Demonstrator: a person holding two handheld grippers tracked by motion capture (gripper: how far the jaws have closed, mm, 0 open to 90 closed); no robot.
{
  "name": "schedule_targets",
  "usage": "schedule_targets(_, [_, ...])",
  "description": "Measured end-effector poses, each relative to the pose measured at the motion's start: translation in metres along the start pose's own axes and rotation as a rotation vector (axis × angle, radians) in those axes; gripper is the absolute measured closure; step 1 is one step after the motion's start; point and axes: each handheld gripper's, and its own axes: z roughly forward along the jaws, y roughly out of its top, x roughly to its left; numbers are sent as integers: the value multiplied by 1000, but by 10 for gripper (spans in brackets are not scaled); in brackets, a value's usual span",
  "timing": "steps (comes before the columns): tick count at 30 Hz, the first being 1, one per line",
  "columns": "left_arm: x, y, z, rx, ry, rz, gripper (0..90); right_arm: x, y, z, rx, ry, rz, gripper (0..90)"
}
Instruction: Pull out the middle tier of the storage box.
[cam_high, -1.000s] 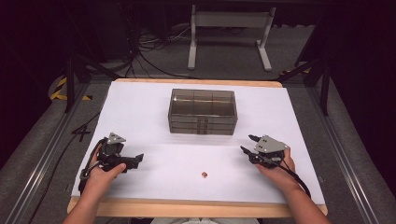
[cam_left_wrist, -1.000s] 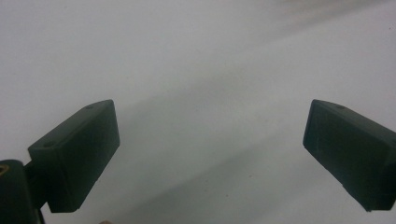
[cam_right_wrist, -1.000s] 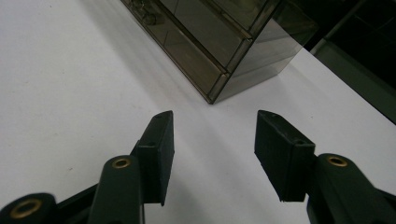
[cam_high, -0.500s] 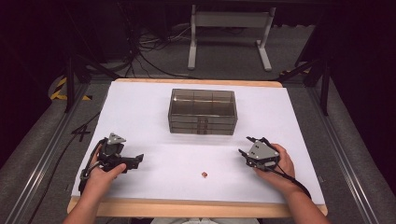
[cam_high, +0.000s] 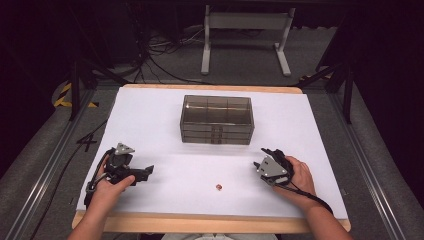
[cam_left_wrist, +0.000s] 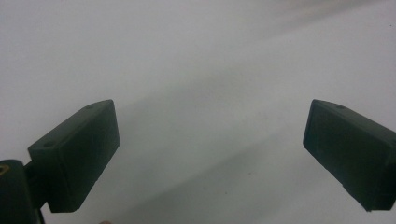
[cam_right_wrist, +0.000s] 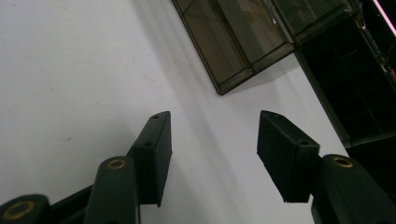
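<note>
A smoky see-through drawer box stands at the middle of the white sheet; its corner rises ahead in the right gripper view. A tiny reddish-brown piece lies on the sheet toward the near edge, between the two hands. My left gripper rests at the near left, pointing right, its jaws wide open over bare white surface. My right gripper is at the near right, pointing left and away, right of the small piece. Its jaws are open with nothing between them.
The wooden table edge runs along the front of the sheet. Metal rails flank the table on both sides. Behind it, cables and a white stand sit on the dark floor.
My right gripper has slid a little to the left and slightly nearer the front edge, toward the small piece. The left gripper has stayed where it was.
</note>
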Motion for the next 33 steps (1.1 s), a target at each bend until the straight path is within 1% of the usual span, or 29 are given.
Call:
schedule_targets(4, [0, 0, 0, 2, 0, 1, 44, 5, 7, -1, 12, -22, -61, 466])
schedule_targets(6, [0, 0, 0, 2, 0, 1, 44, 8, 10, -1, 28, -31, -93, 477])
schedule_targets(7, [0, 0, 0, 1, -1, 0, 44, 8, 10, -1, 28, -31, -93, 477])
schedule_targets(8, [0, 0, 0, 1, 0, -1, 44, 12, 12, 1, 41, -43, -124, 482])
schedule_targets(9, [0, 0, 0, 1, 0, -1, 44, 12, 12, 1, 41, -43, -124, 482])
schedule_targets(12, [0, 0, 0, 2, 0, 0, 44, 14, 15, 2, 49, -65, -151, 490])
schedule_targets(17, [0, 0, 0, 0, -3, -4, 44, 15, 19, 2, 57, -77, -164, 499])
schedule_targets(18, [0, 0, 0, 1, 2, -5, 44, 15, 20, 2, 56, -68, -157, 499])
schedule_targets(20, [1, 1, 0, 2, -4, -8, 44, 14, 23, 2, 47, -65, -162, 499])
schedule_targets(24, [1, 4, 2, -6, -13, -16, 44, 16, 28, 2, 62, -72, -185, 509])
schedule_targets(25, [2, 5, 2, -5, -14, -16, 44, 17, 29, 2, 61, -82, -193, 509])
schedule_targets(28, [2, 6, 2, -8, -16, -16, 45, 18, 32, 3, 61, -86, -197, 510])
schedule_targets(30, [2, 7, 3, -9, -19, -13, 45, 20, 36, 3, 72, -93, -197, 514])
schedule_targets(32, [1, 9, 5, -7, -22, -13, 45, 22, 39, 4, 79, -107, -205, 519])
schedule_targets(33, [1, 10, 5, -9, -26, -10, 45, 23, 41, 6, 87, -122, -218, 523])
